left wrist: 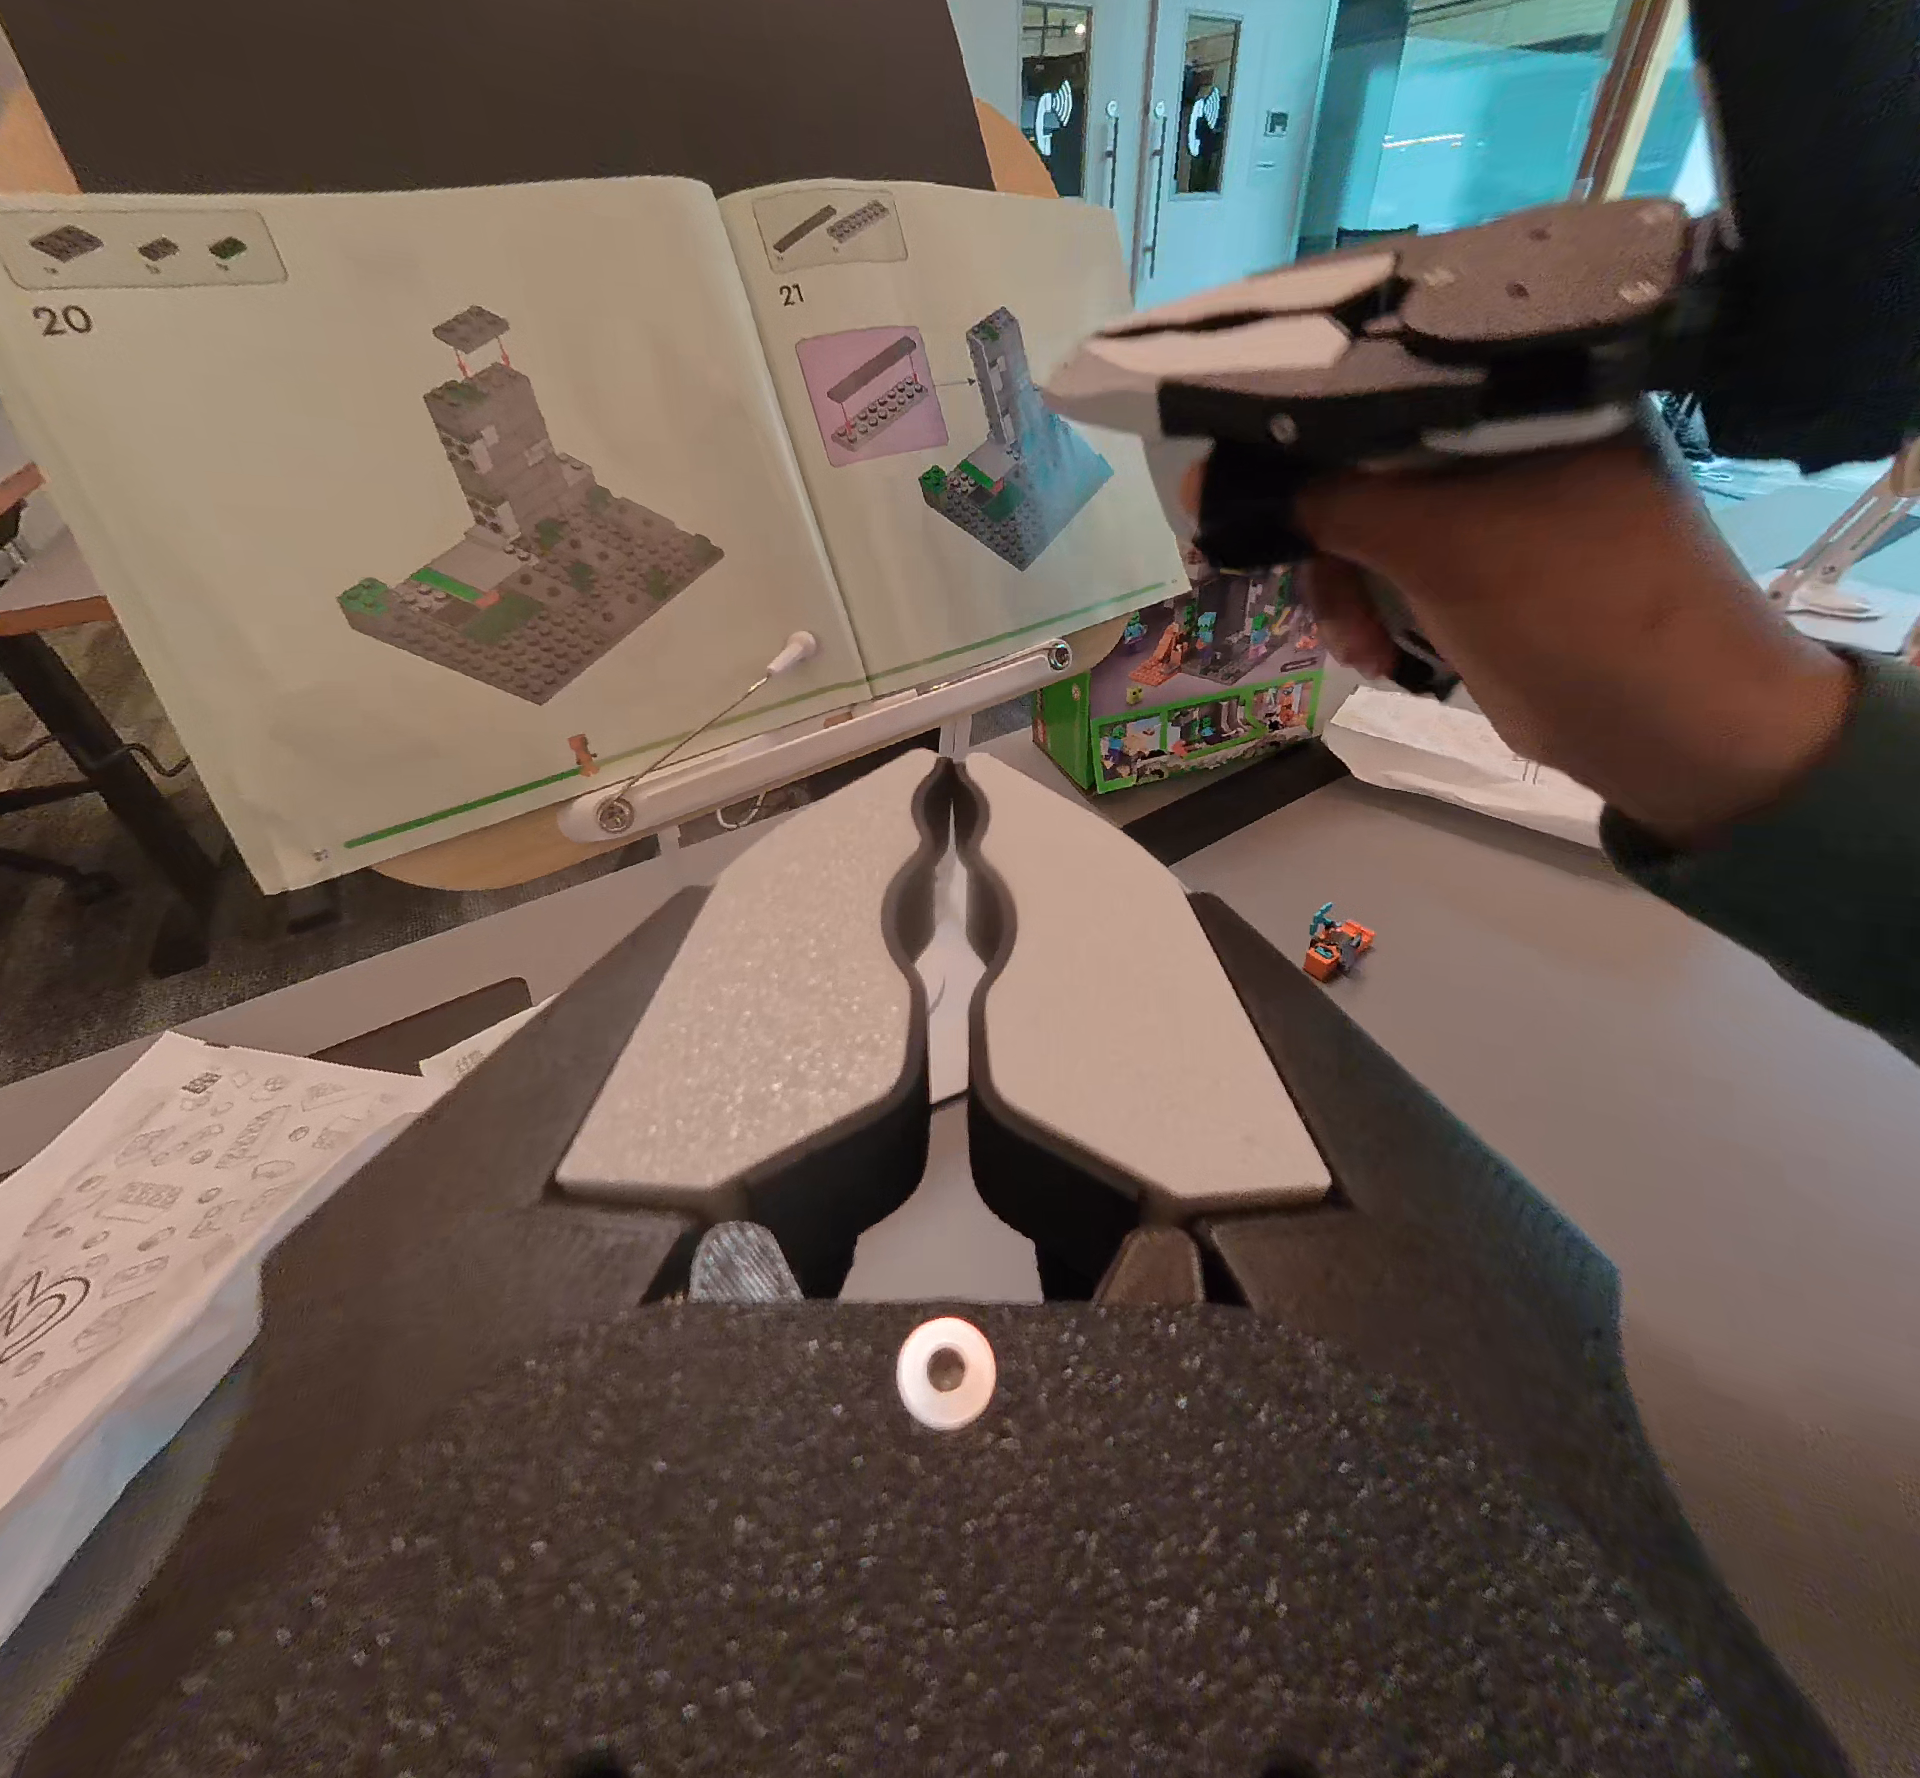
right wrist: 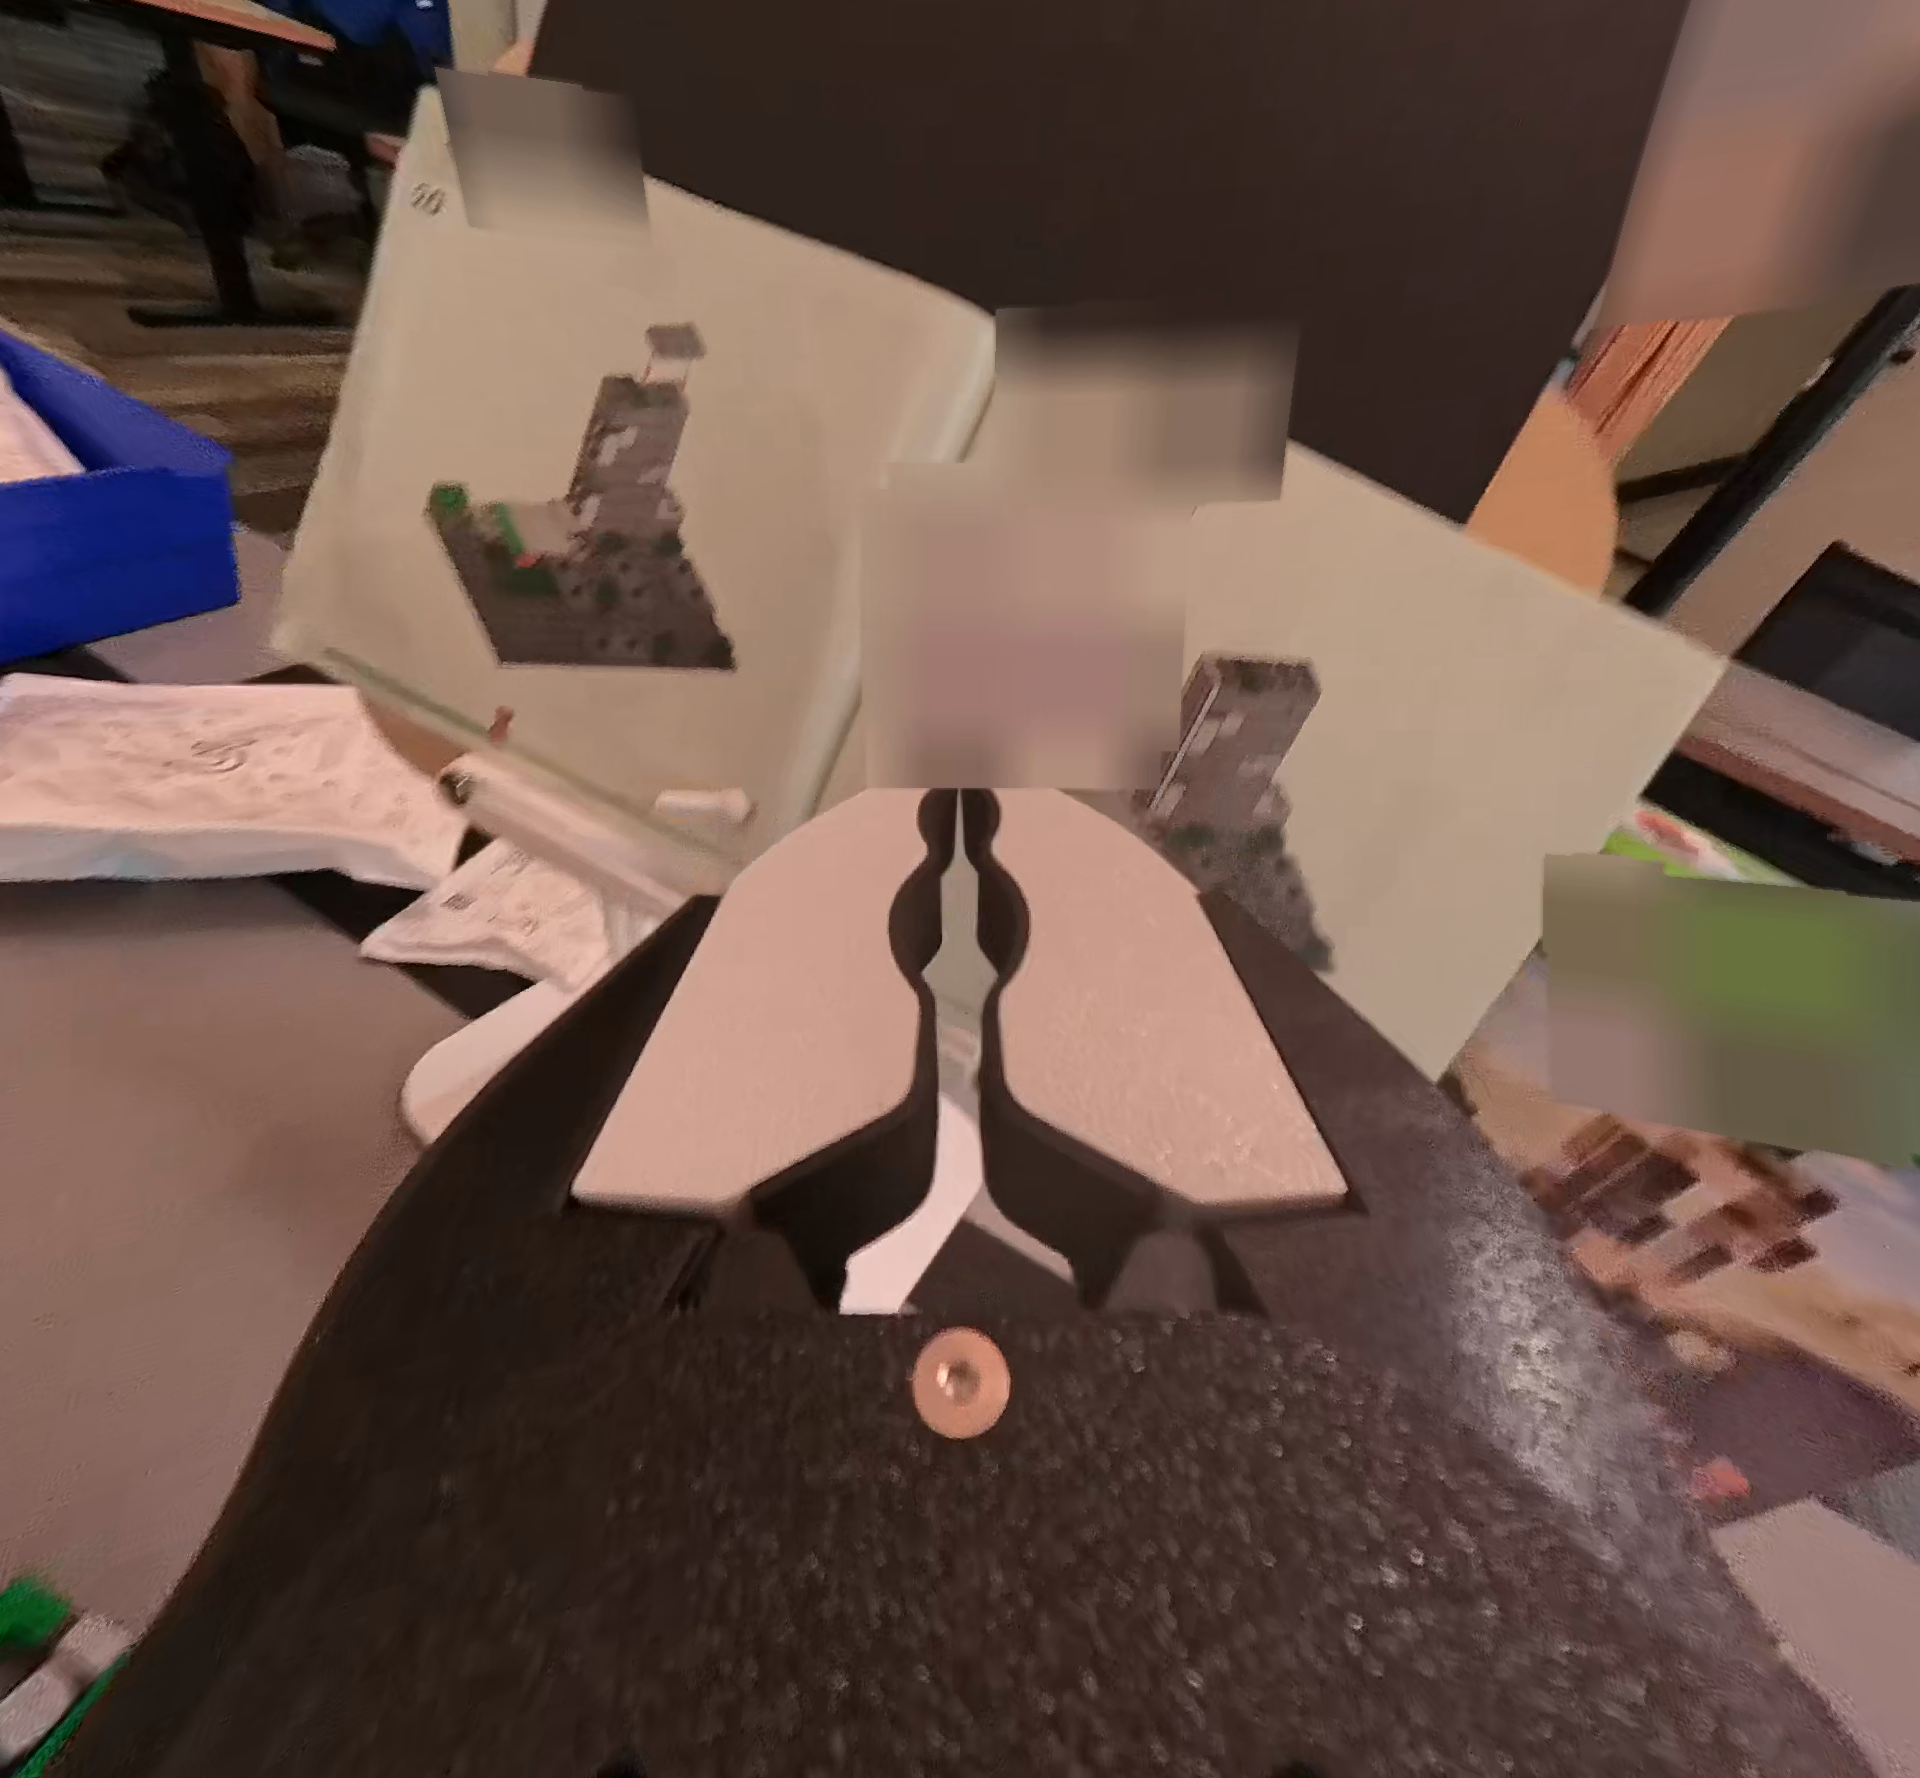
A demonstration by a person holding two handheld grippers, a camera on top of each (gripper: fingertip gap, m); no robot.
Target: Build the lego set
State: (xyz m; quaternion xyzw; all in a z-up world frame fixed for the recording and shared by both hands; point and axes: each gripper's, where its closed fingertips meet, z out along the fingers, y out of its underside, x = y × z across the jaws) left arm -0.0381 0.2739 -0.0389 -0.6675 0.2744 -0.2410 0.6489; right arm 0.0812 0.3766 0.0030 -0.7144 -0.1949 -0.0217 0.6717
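The open instruction booklet (left wrist: 499, 502) stands on a white stand (left wrist: 821, 752) at the back of the grey table; it also shows, blurred, in the right wrist view (right wrist: 582, 523). My left gripper (left wrist: 948, 778) is shut and empty, pointing at the stand's base. My right gripper (right wrist: 958, 798) is shut and empty, raised in front of the booklet; in the left wrist view it (left wrist: 1070, 378) hovers by the booklet's right page, held by a hand (left wrist: 1558, 606). A small orange and blue lego piece (left wrist: 1338, 945) lies on the table. Part of a green and grey build (right wrist: 42, 1666) shows at the bottom left.
The green lego box (left wrist: 1184, 700) stands behind the stand on the right. White paper bags (left wrist: 156, 1240) lie at the left, another white bag (left wrist: 1455, 762) at the right. A blue bin (right wrist: 104, 523) sits at the far left. A dark panel (left wrist: 468, 14) rises behind the booklet.
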